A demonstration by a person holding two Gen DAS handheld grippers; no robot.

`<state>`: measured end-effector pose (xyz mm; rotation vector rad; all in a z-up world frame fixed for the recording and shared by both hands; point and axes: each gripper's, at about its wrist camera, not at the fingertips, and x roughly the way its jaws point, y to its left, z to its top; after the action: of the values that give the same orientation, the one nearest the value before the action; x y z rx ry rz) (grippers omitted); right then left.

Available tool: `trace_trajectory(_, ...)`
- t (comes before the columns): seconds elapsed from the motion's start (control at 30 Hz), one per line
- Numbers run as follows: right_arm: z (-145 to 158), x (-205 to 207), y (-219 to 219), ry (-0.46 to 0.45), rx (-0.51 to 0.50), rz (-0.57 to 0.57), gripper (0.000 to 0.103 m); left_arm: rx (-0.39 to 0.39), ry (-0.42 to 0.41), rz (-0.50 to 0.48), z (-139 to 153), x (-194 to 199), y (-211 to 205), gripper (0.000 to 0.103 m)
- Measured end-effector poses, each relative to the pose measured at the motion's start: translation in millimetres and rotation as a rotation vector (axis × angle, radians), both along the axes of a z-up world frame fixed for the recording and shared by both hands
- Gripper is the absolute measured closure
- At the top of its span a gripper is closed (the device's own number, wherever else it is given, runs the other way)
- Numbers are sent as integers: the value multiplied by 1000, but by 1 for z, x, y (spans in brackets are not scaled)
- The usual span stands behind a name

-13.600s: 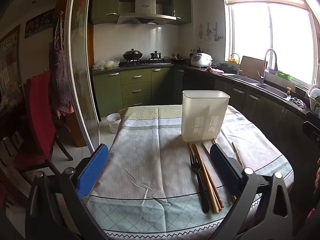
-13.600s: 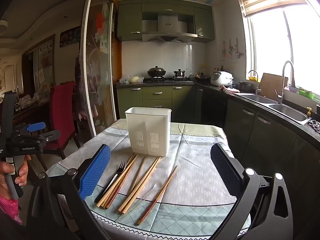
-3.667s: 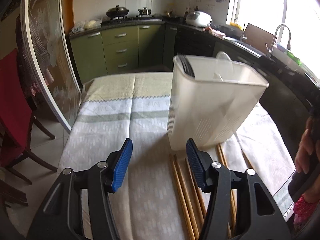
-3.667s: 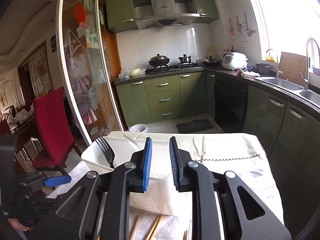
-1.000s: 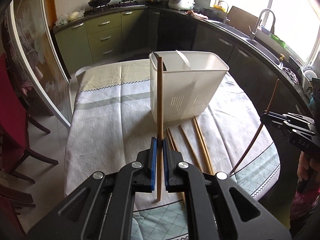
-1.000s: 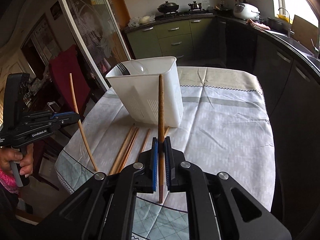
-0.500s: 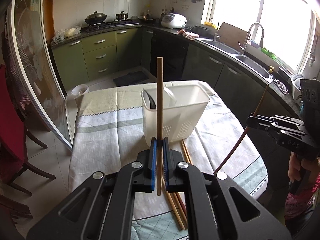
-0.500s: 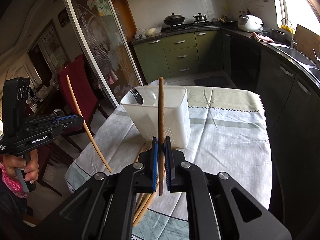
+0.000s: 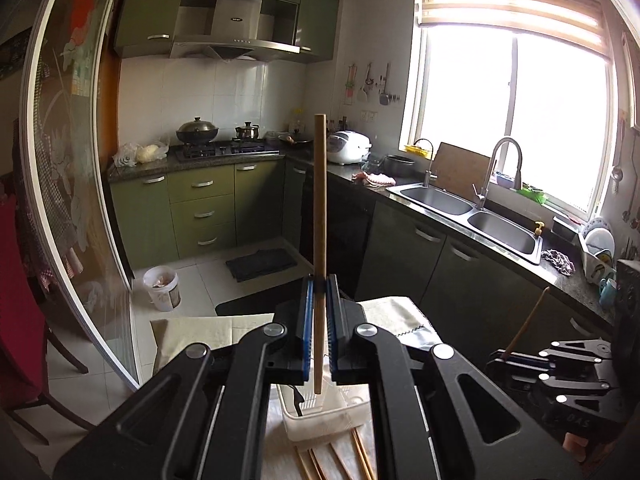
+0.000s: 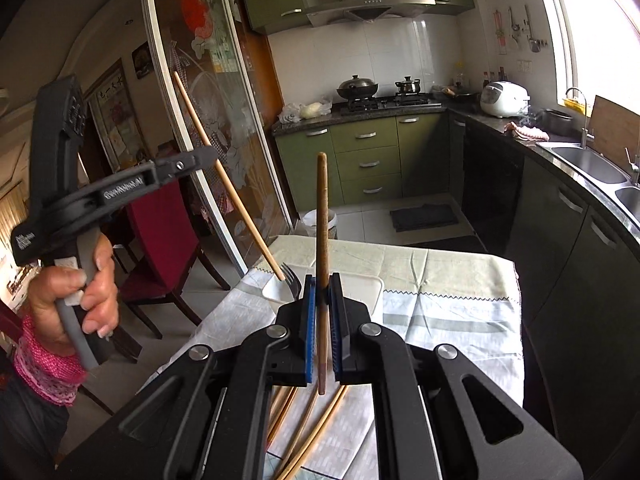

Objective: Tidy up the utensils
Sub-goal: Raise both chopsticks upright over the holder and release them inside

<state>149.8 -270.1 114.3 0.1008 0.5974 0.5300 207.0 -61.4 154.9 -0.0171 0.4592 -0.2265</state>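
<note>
1. We are clamping a pale chopstick (image 9: 320,240) in the left gripper (image 9: 319,312), jaws closed on its lower part; the stick is standing upright, long axis vertical in the left wrist view.
2. Its lower tip is hanging right above the open mouth of the white utensil holder (image 9: 320,416), which is sitting on the bench (image 10: 448,292) directly below and slightly ahead of that gripper.
3. We are pinching a darker chopstick (image 10: 322,240) in the right gripper (image 10: 322,320), jaws closed on it, also upright.
4. In the right wrist view the holder (image 10: 360,284) is lying ahead of the right gripper, mostly hidden behind the fingers; the dark stick's lower tip is hanging nearer us, over loose chopsticks (image 10: 308,428) on the cloth, not over the holder.
5. In that view the left gripper (image 10: 200,156) is showing its stick slanted, tip touching or just beside the fork (image 10: 290,280) standing in the holder; we cannot tell if it is inside the rim.
6. Judgement: the left hand is nearer the drop. It needs mainly a straight lowering along the stick's axis; the right needs a forward shift first.
7. Risk: the fork may be blocking the tip.
</note>
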Motion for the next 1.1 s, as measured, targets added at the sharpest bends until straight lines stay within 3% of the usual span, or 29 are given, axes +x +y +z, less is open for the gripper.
trace_trajectory(0.13,21,10,-1,-54,36,-28,96,2,27,23,-25,23,-1,97)
trace_trajectory(0.33,37,51,-1,-77,80,-102,96,-23,157,33,-70,51,5,97)
trace_trajectory(0.6,-28,135,19,177,40,-101,96,-110,357,44,-118,77,23,97)
trace_trajectory(0.73,-58,152,26,261,21,-78,96,-103,369,53,-124,76,25,97)
trace_trajectory(0.97,-81,154,30,300,-3,-72,92,-97,362,42,-116,67,24,90)
trace_trajectory(1.1,-77,148,29,280,-5,-86,89,-92,353,31,-110,60,23,90)
